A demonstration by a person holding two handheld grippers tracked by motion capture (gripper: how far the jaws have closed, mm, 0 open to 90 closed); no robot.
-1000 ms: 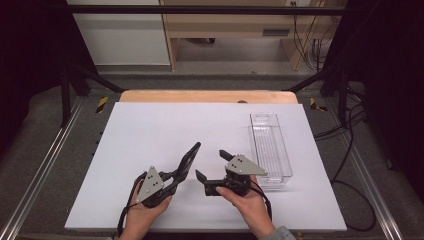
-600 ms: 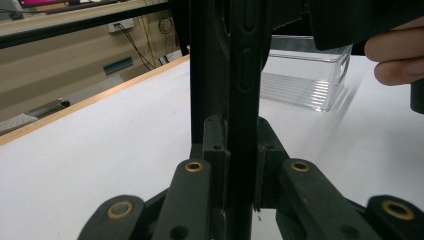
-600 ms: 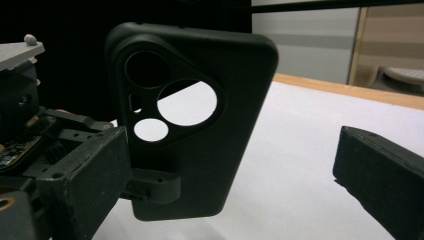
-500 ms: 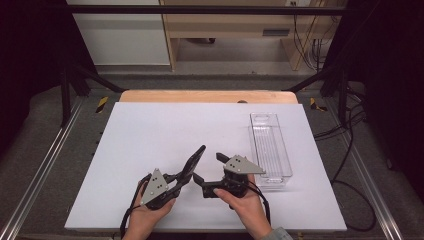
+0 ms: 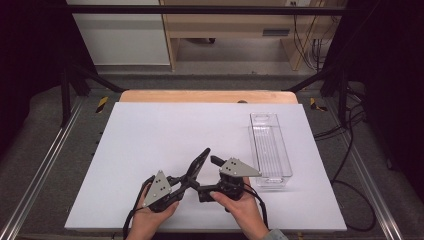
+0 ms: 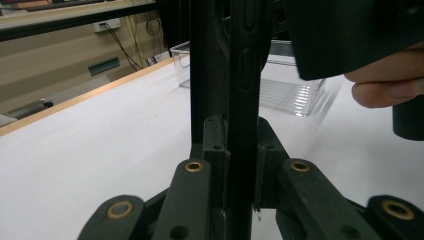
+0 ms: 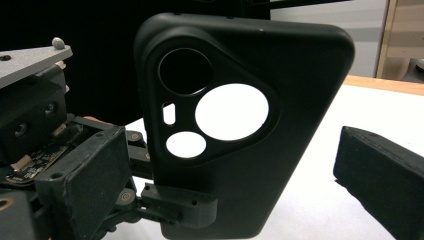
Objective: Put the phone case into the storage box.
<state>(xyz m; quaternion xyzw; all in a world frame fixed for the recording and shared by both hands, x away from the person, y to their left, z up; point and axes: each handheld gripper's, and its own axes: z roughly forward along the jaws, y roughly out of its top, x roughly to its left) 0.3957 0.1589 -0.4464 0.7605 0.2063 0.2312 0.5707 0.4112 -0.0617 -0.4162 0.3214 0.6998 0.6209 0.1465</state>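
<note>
Black and matte, the phone case (image 7: 235,130) stands upright on its short edge just off the near side of the white table (image 5: 150,135), pinched at its lower end by the left gripper (image 5: 200,162). In the left gripper view the two jaws are clamped flat against the case's faces, so that the case is seen edge-on as a thin dark slab (image 6: 245,75) rising straight up between them. The right gripper view shows the same case from the back: a rounded triangular camera cut-out with one dark round hole at the top, a large round opening and two smaller ones through which the table's white shows.

Close to the case, on its right, sits the right gripper (image 5: 216,161), held in the person's right hand (image 5: 242,207). Its jaws stand parted, one on either side of the case and clear of it, gripping nothing. The left hand (image 5: 150,215) holds the other tool from below, at the table's near edge.

Farther off and to the right, a clear plastic tray (image 5: 270,150) lies lengthwise on the table, well apart from the case. Beyond the white sheet runs the table's wooden far edge (image 5: 210,96)
</note>
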